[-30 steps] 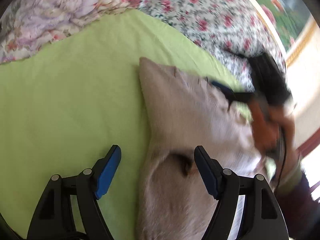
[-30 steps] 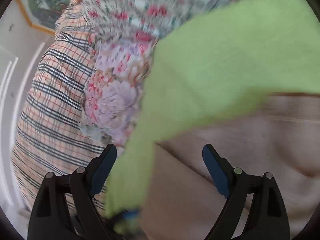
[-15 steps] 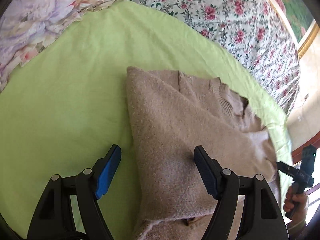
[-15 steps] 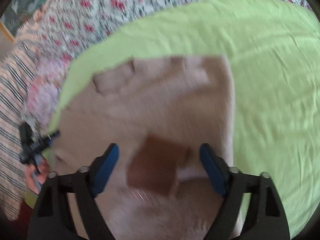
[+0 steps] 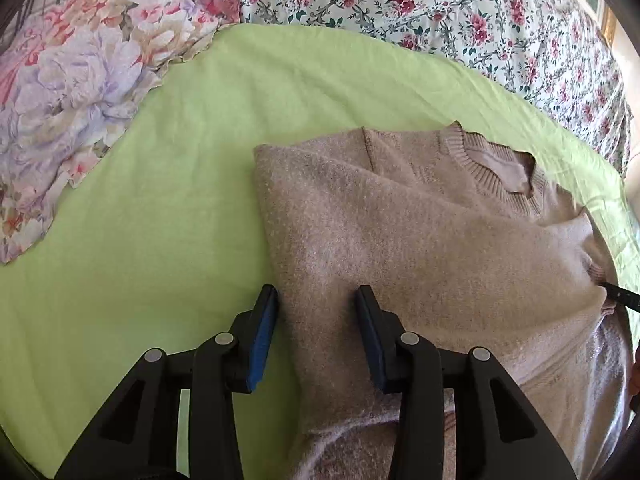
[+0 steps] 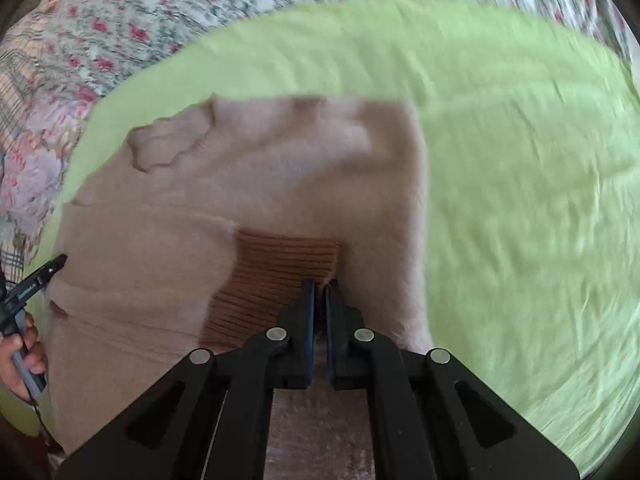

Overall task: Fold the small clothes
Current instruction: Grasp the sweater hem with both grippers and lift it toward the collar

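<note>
A beige knit sweater (image 5: 420,240) lies partly folded on a green sheet (image 5: 140,240), its ribbed collar (image 5: 492,168) at the far right. My left gripper (image 5: 316,300) is half open with its jaws astride the sweater's left folded edge, touching the fabric. In the right wrist view the sweater (image 6: 200,208) shows a brown ribbed cuff (image 6: 276,276). My right gripper (image 6: 319,288) is shut on the cuff's corner. The left gripper's tip also shows in the right wrist view (image 6: 44,274).
The green sheet (image 6: 520,160) covers a bed with a floral rose bedspread (image 5: 440,8). A crumpled pastel floral cloth (image 5: 68,92) lies at the left. A plaid cloth (image 6: 16,92) is at the far left of the right wrist view.
My right gripper has closed on the brown cuff. My left gripper's jaws have narrowed and moved onto the sweater's left edge.
</note>
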Motion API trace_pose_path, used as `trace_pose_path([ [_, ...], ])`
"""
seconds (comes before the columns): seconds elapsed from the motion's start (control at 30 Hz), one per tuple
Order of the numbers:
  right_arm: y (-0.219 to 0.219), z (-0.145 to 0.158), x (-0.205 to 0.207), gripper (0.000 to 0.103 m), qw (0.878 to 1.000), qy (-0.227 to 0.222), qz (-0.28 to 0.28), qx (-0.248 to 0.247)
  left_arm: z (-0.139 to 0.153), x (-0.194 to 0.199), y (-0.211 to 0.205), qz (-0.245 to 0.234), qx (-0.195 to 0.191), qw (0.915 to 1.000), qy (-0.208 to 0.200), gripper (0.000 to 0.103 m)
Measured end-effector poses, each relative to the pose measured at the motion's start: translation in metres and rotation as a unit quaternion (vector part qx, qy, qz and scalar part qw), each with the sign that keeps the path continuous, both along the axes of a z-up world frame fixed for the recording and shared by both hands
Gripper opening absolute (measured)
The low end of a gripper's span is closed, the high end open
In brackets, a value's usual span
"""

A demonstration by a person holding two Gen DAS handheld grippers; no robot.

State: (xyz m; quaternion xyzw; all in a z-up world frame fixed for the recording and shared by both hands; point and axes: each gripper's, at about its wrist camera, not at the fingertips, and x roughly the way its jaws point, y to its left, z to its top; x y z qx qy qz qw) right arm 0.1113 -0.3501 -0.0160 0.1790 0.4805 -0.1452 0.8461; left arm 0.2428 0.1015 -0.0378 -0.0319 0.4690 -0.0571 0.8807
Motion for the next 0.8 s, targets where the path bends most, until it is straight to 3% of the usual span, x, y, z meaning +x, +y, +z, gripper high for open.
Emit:
trace_pose_path([
  [0.23, 0.021, 0.036, -0.036, 0.009, 0.998, -0.054, 0.024, 0.021, 0.025, -0.047, 0.006, -0.001, -0.004, 1.0000, -0.005, 0.040],
  [0.3, 0.029, 0.040, -0.054, 0.030, 0.997, -0.061, 0.038, 0.037, 0.032, -0.072, 0.008, -0.006, -0.034, 0.9994, -0.005, 0.042],
  [0.33, 0.035, 0.041, -0.063, 0.051, 0.995, -0.068, 0.046, 0.049, 0.034, -0.085, 0.010, -0.008, -0.048, 0.9988, -0.003, 0.044],
  [0.37, 0.041, 0.041, -0.072, 0.057, 0.994, -0.076, 0.052, 0.055, 0.034, -0.098, 0.012, -0.010, -0.059, 0.9982, -0.001, 0.045],
  [0.5, 0.060, 0.044, -0.113, 0.057, 0.992, -0.086, 0.073, 0.061, 0.032, -0.154, 0.024, -0.014, -0.074, 0.9971, 0.012, 0.046],
  [0.7, 0.075, 0.038, -0.173, 0.057, 0.985, -0.101, 0.099, 0.097, 0.023, -0.226, 0.045, -0.008, -0.100, 0.9944, 0.034, 0.060],
  [0.8, 0.073, 0.030, -0.193, 0.057, 0.982, -0.098, 0.106, 0.124, 0.007, -0.257, 0.051, -0.014, -0.149, 0.9864, 0.067, 0.061],
])
